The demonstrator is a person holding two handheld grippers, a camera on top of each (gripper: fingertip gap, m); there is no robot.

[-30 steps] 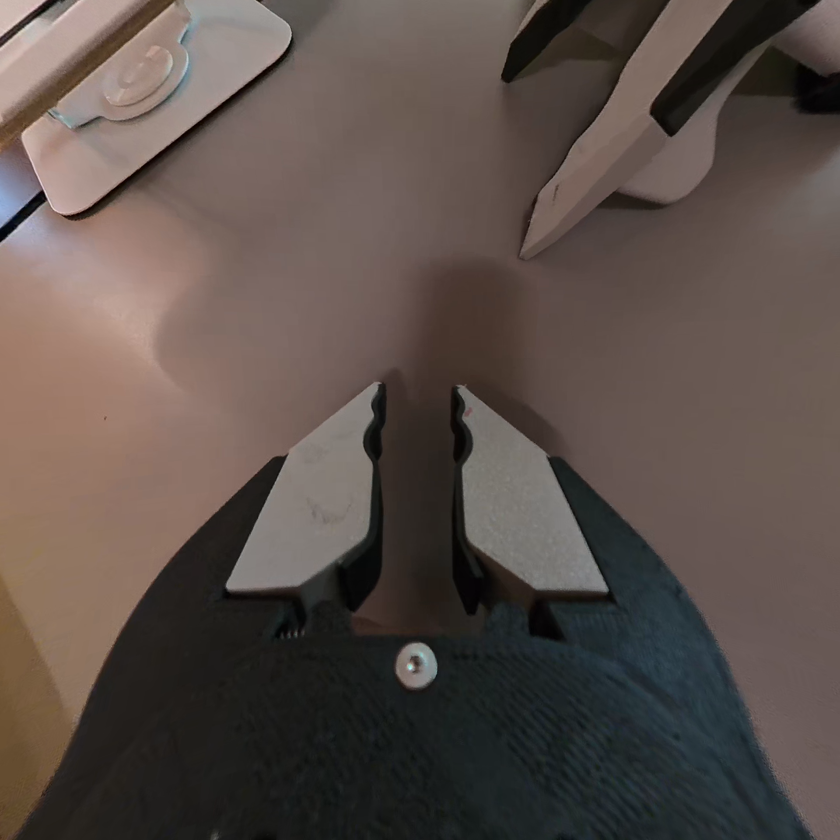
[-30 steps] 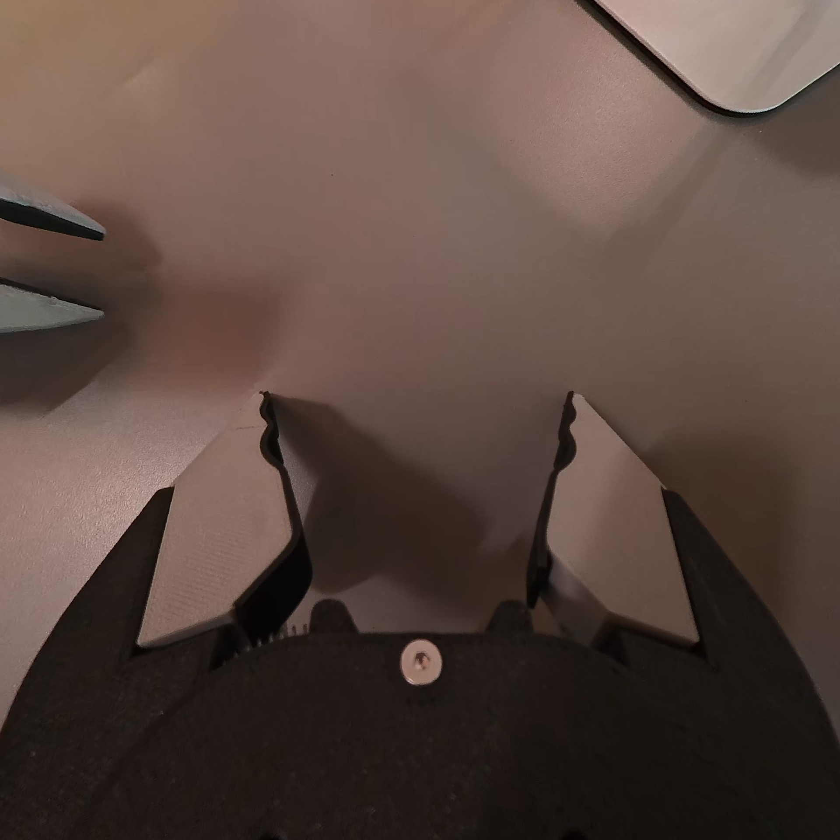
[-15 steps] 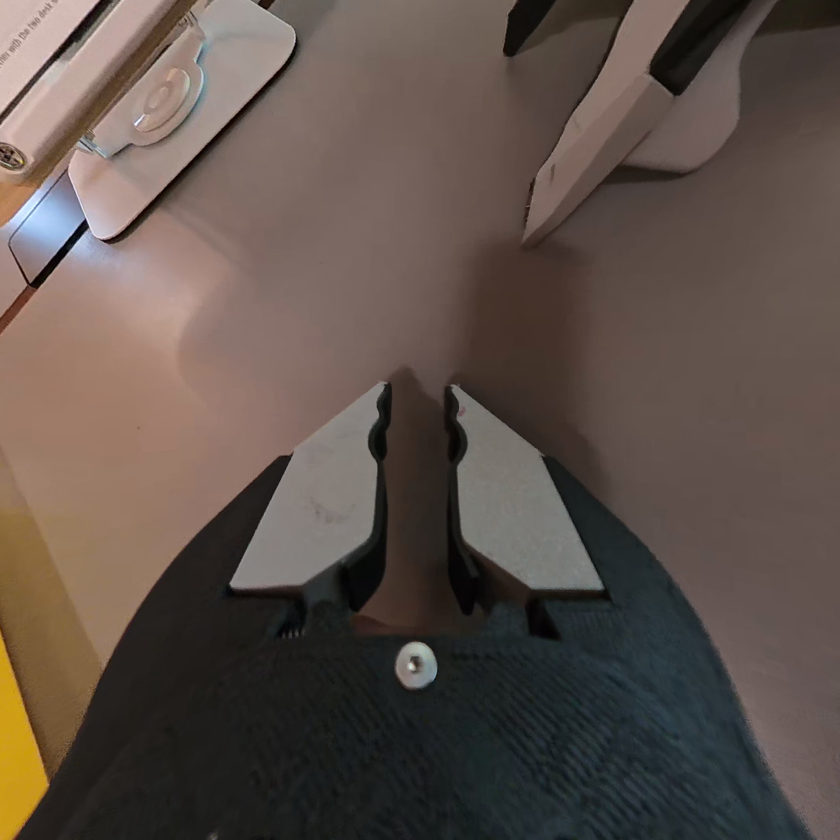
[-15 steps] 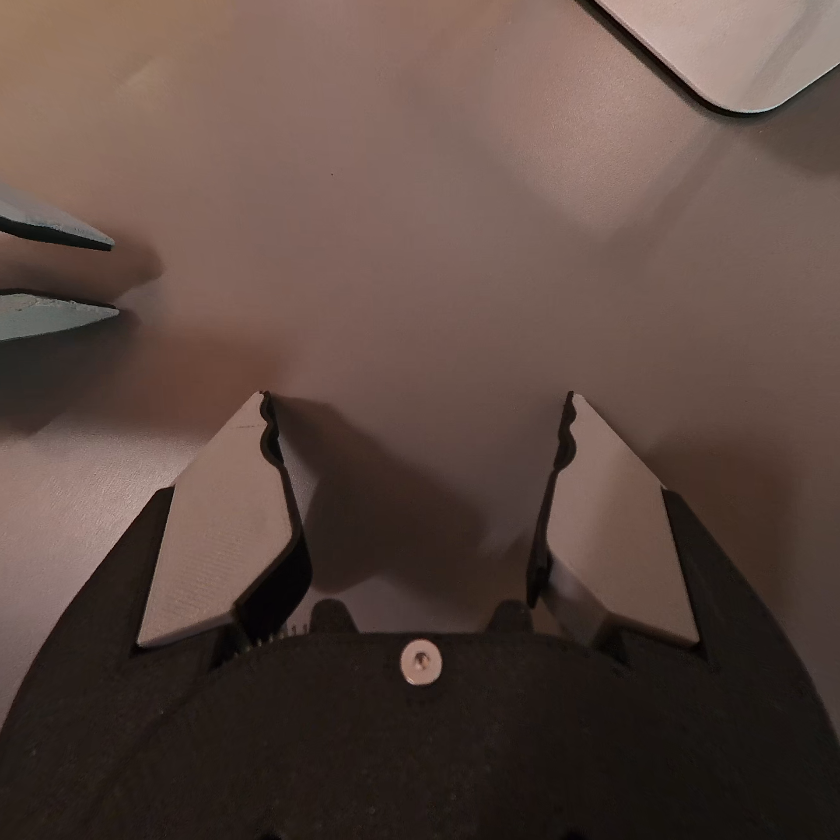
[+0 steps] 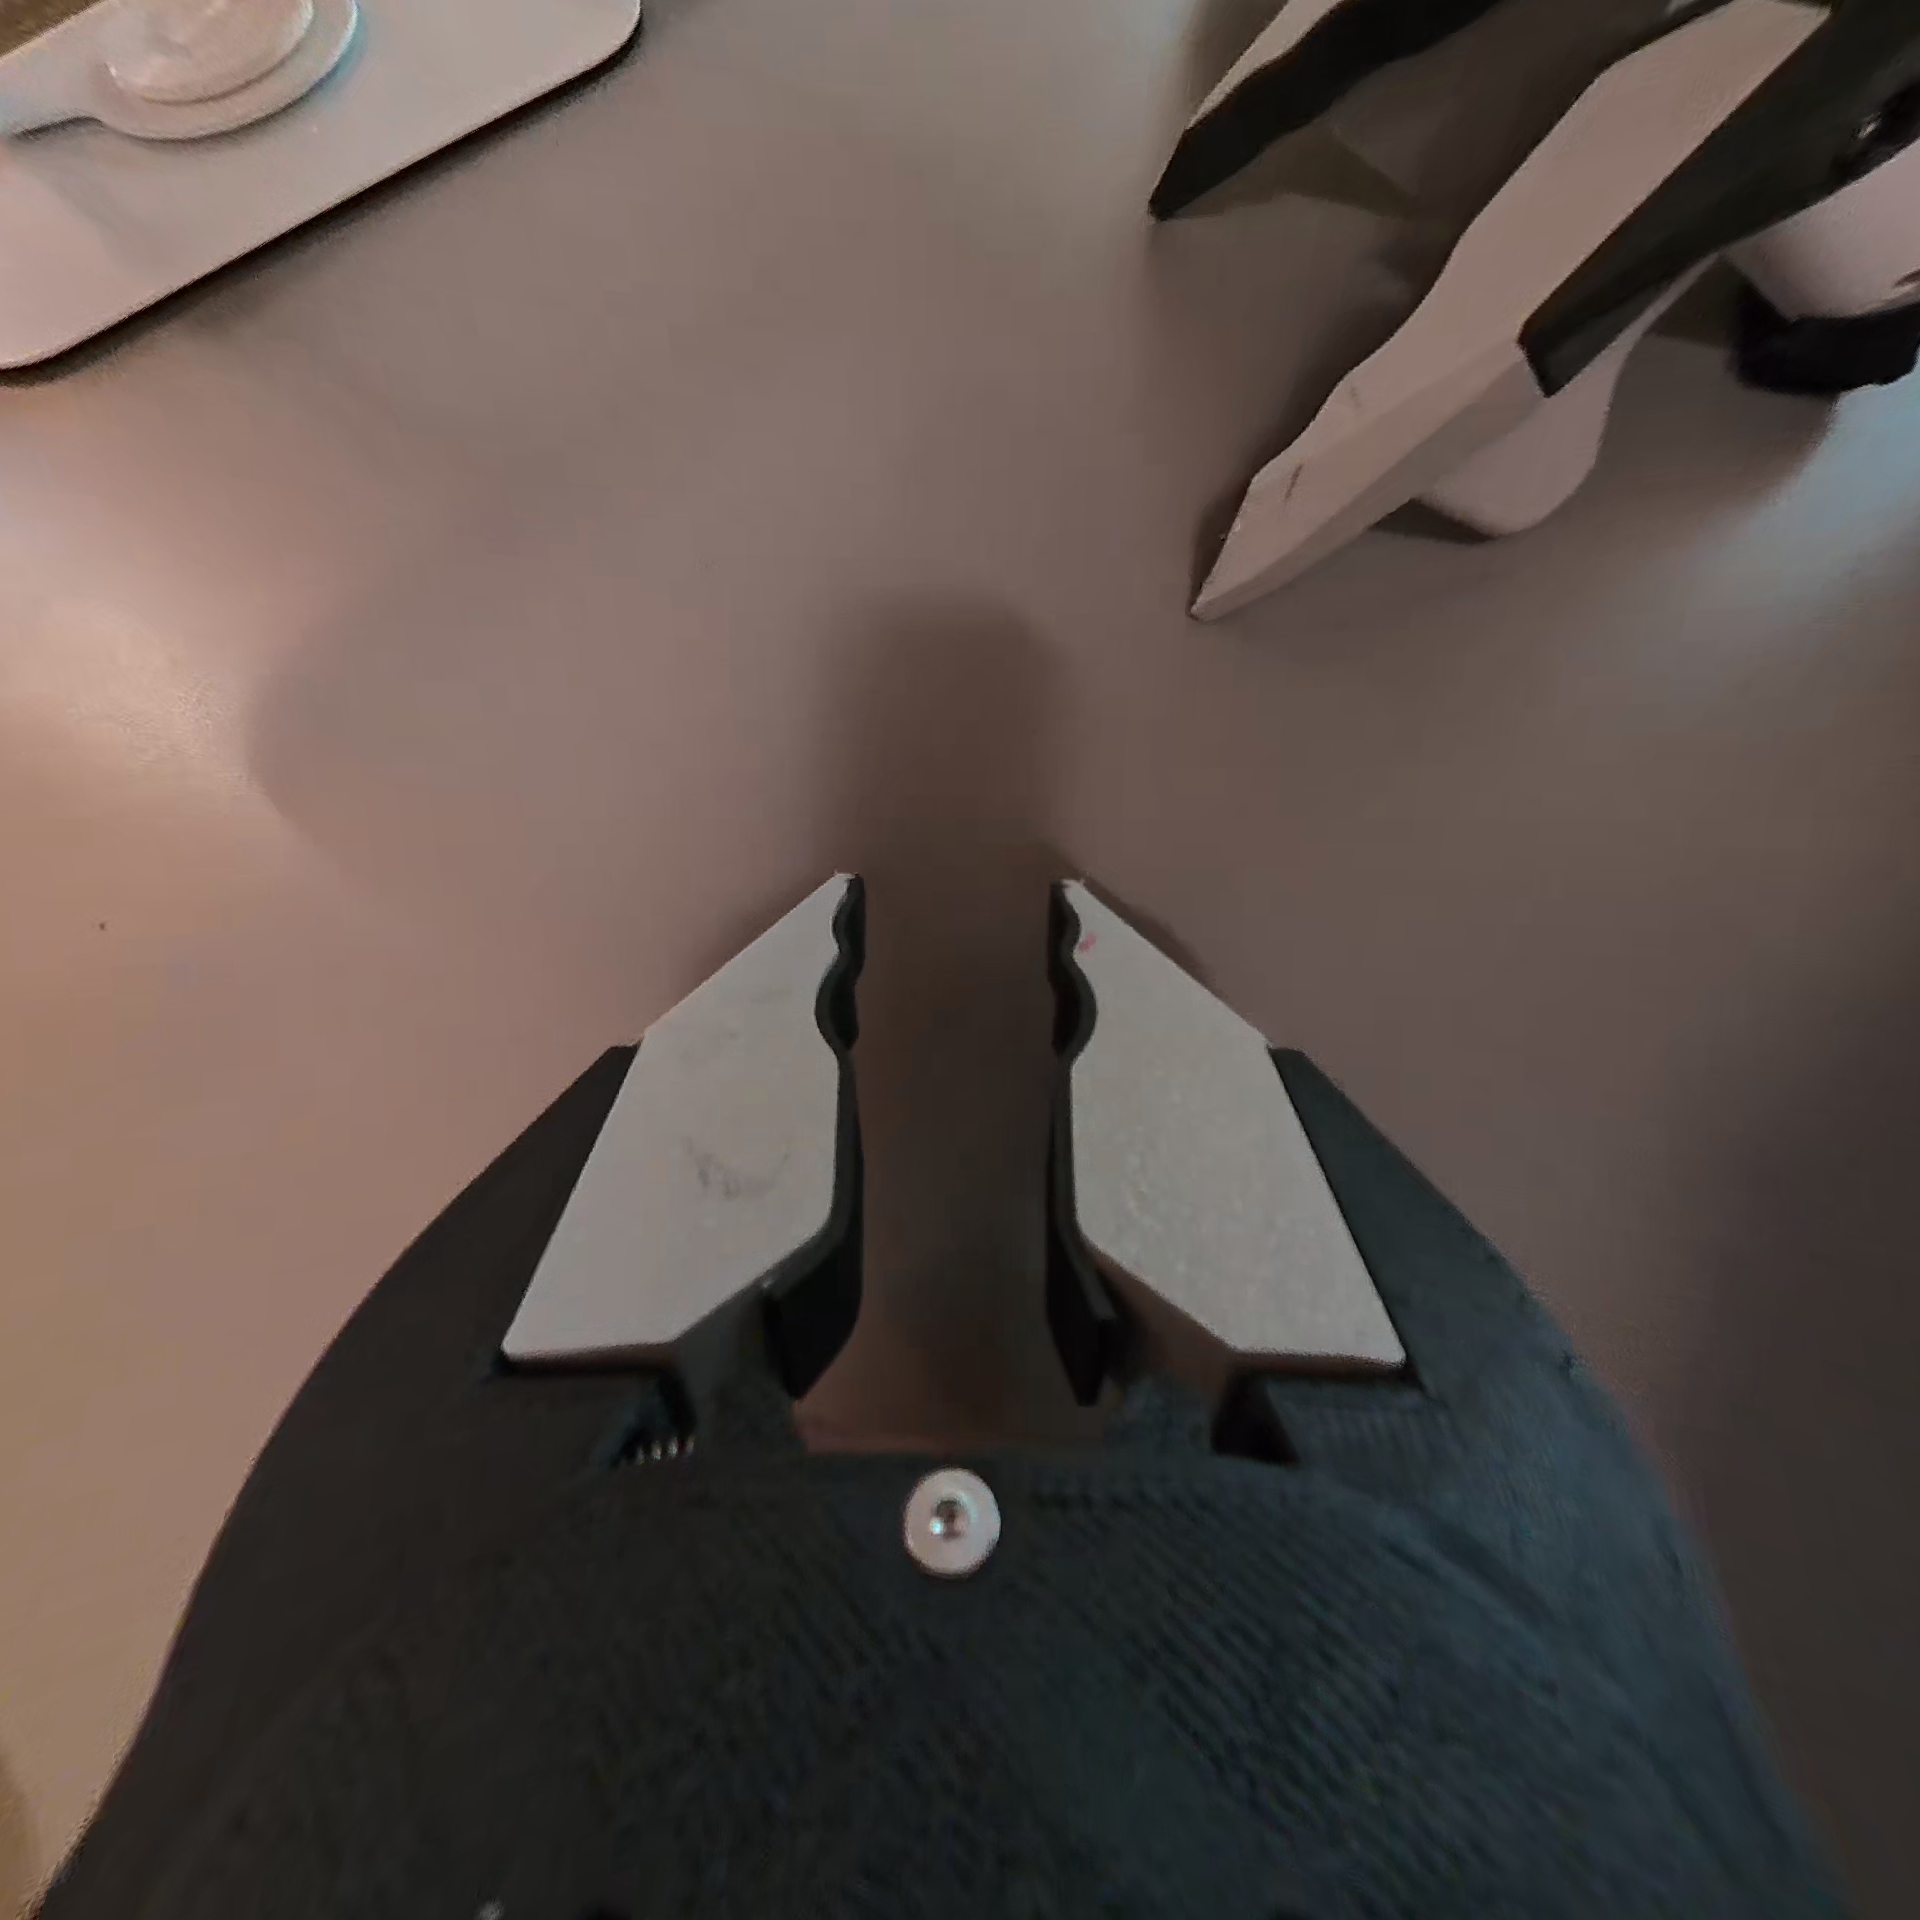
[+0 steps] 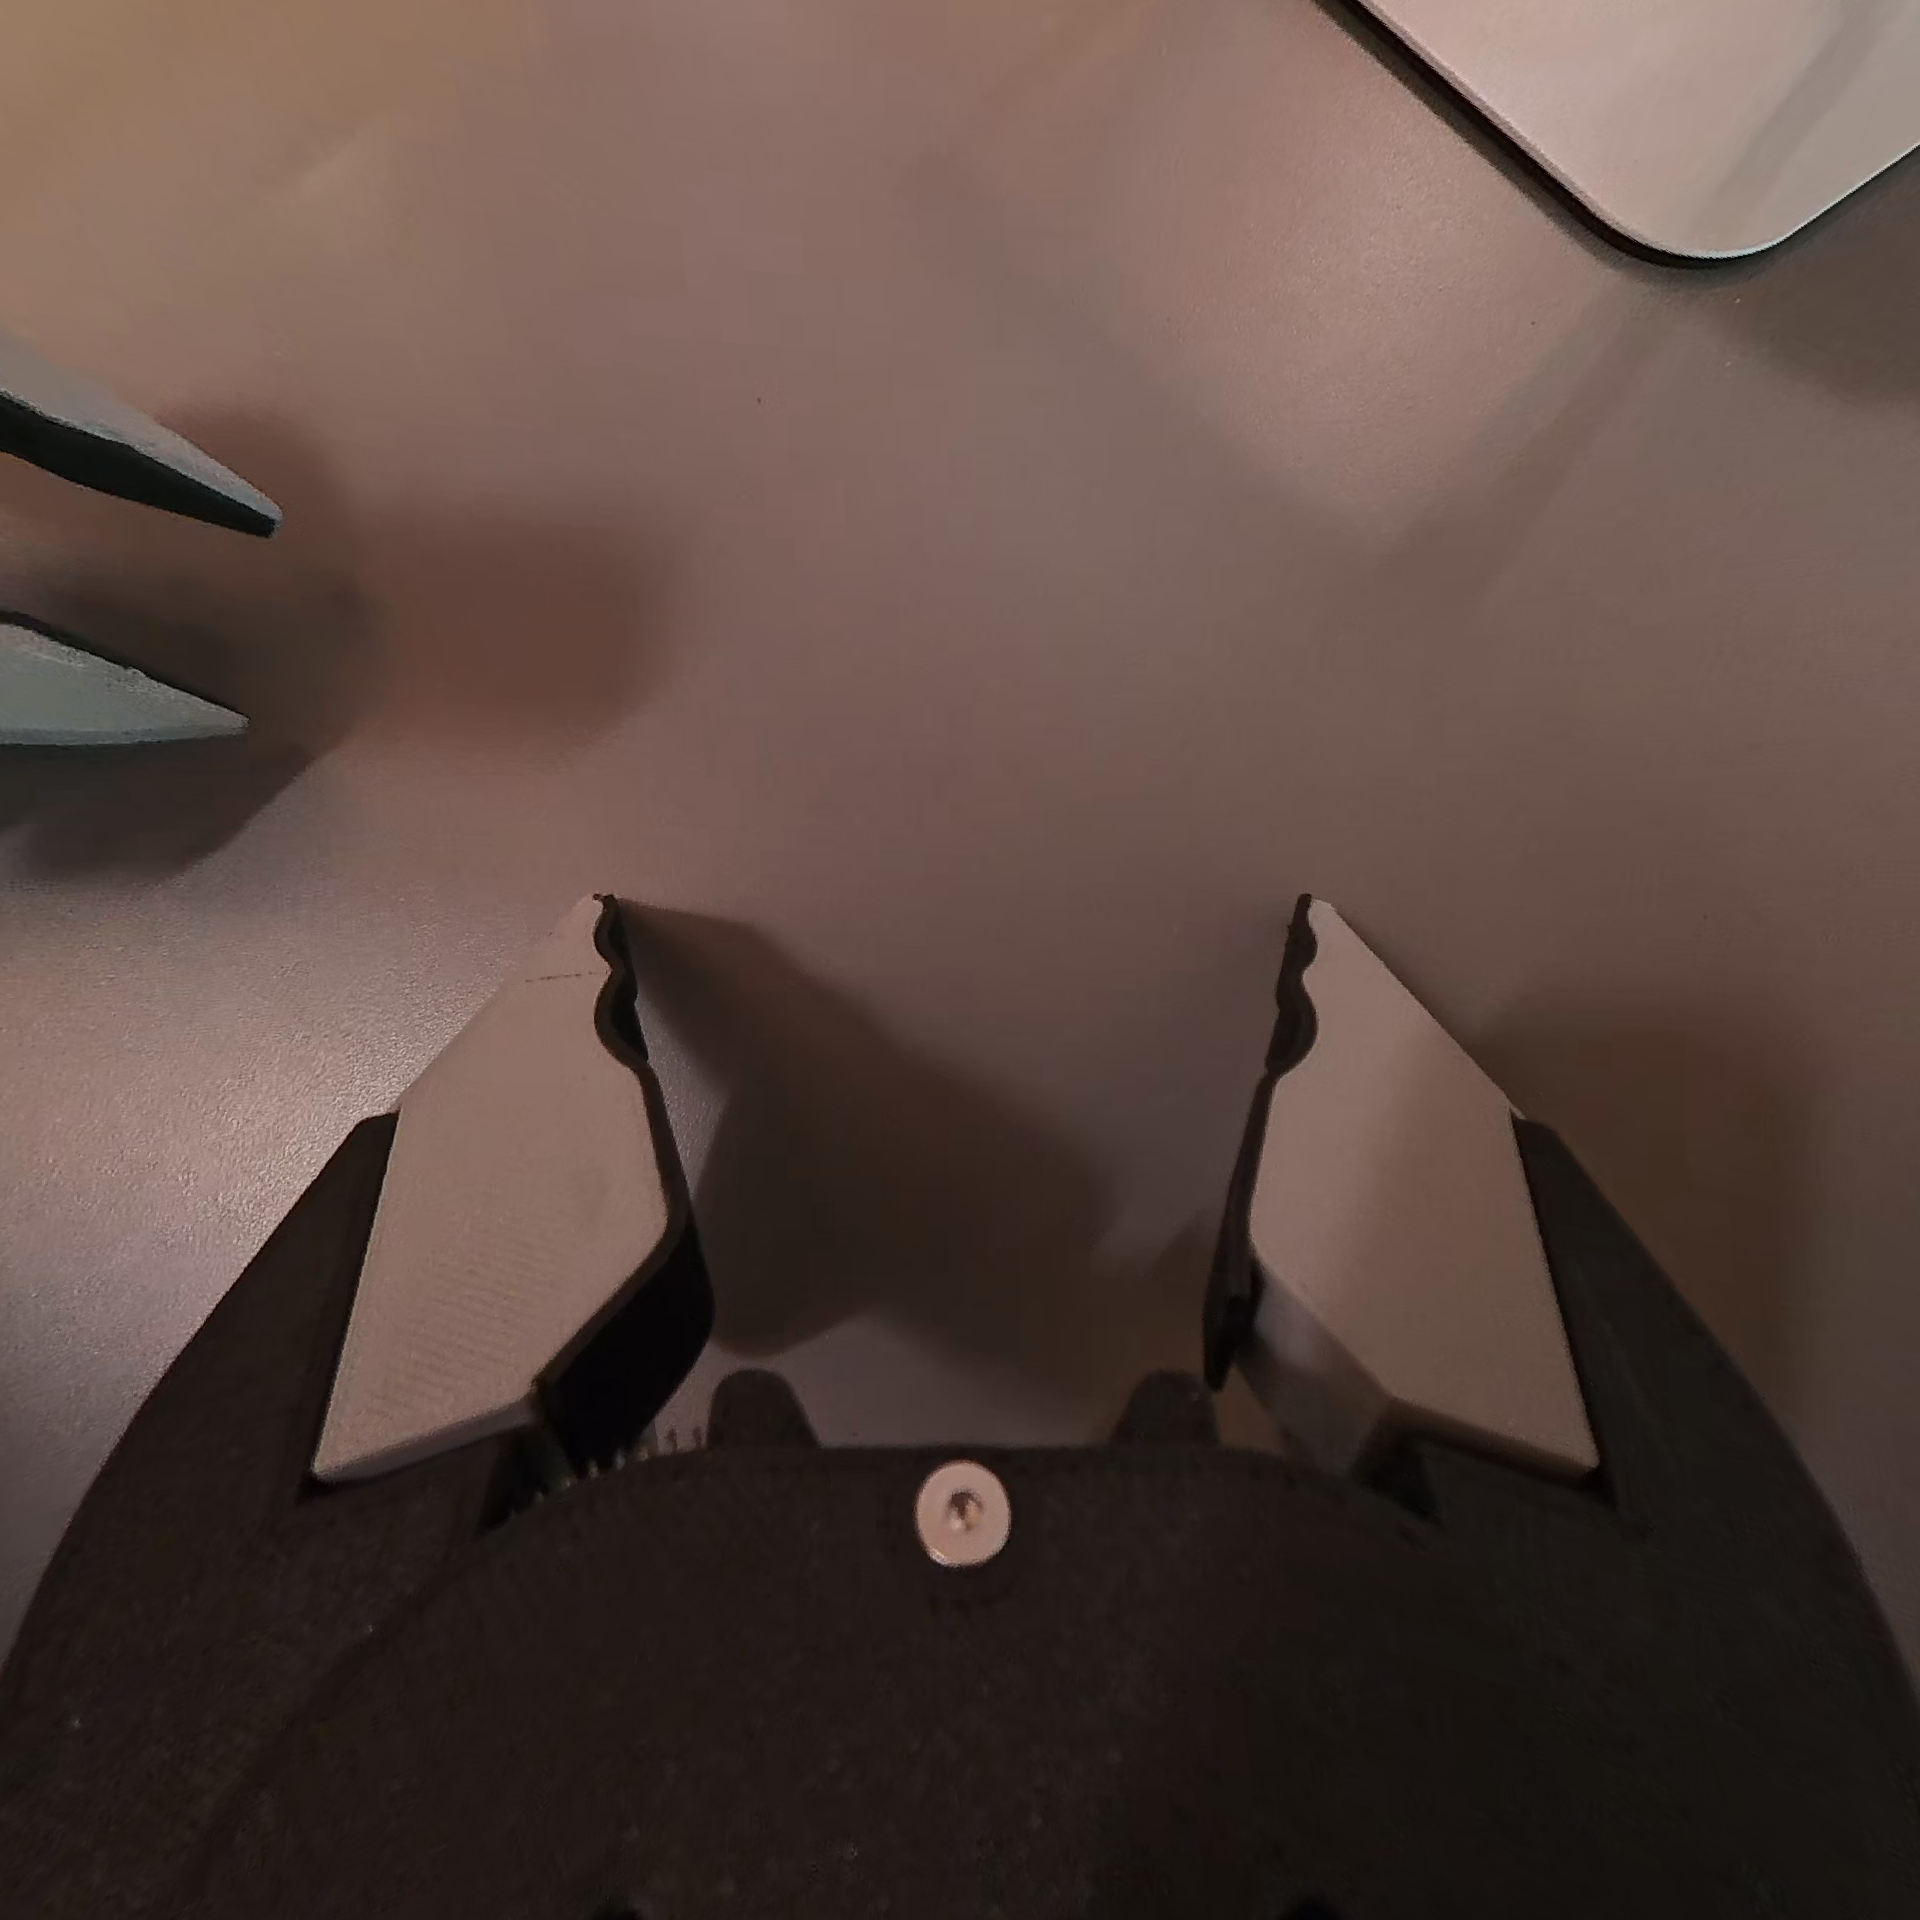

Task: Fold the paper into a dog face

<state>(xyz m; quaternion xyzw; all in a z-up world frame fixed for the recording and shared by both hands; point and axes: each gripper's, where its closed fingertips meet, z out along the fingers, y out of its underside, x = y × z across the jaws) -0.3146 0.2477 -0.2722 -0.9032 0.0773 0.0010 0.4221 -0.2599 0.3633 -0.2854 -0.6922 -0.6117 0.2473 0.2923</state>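
L tongs (image 5: pixel 956 894) narrow-gapped, R tongs (image 6: pixel 951 904) wide, over tabletop (image 5: pixel 520 644)

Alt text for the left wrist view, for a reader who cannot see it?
The left gripper hangs open and empty over a bare brown table. The right gripper reaches in from the upper right, and a pale stand base sits upper left.

My left gripper (image 5: pixel 956 894) has a black, ridged printed body with one silver screw behind the fingers (image 5: pixel 717 1164), which are flat grey wedges with black wavy inner pads; the right-hand one carries a tiny pink speck near its tip. My right gripper (image 6: pixel 951 904) matches: black shell, silver screw, grey tapered fingers (image 6: pixel 499 1236), black scalloped edges.
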